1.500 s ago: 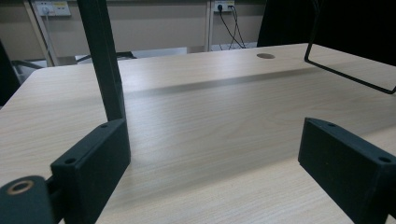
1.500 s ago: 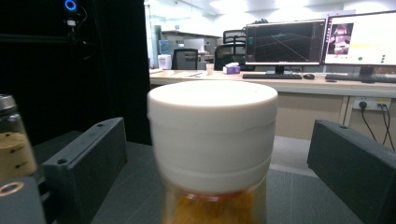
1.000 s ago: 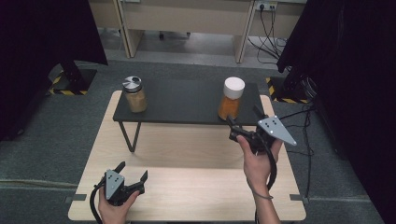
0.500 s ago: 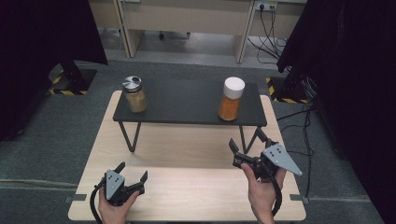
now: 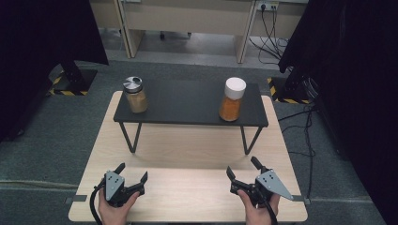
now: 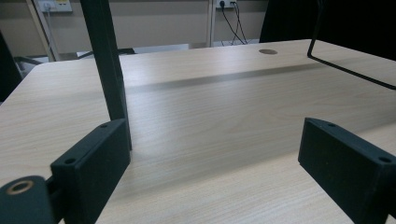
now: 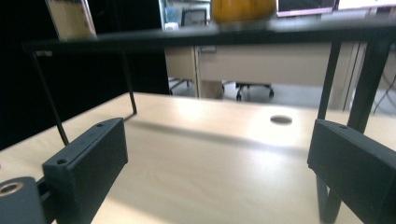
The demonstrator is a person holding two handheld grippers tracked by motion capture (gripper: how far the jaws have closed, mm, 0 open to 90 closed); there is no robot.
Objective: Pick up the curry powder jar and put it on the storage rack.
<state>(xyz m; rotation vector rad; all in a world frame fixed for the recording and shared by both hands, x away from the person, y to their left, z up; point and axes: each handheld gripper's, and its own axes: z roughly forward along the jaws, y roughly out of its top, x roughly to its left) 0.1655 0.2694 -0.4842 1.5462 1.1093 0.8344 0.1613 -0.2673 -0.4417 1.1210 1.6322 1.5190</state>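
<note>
Table (image 5: 187, 154) first: it is bare wood under the black shelf (image 5: 187, 101). 2 jars stand up on that shelf. If a claw bumps a shelf leg, the white-lid jar (image 5: 232, 99) or silver-lid jar (image 5: 134, 94) could tip. Left gripper (image 5: 131, 172) and right gripper (image 5: 244, 168) sit wide open, holding nothing.

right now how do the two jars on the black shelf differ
The left jar has a silvery metal lid; the right jar has a plain white cap. The left jar holds pale tan contents, the right jar bright orange ones. The left jar looks shorter and squatter, the right jar taller. Both stand upright near opposite ends of the black shelf, clear-walled and closed, with neither gripper near them.
</note>
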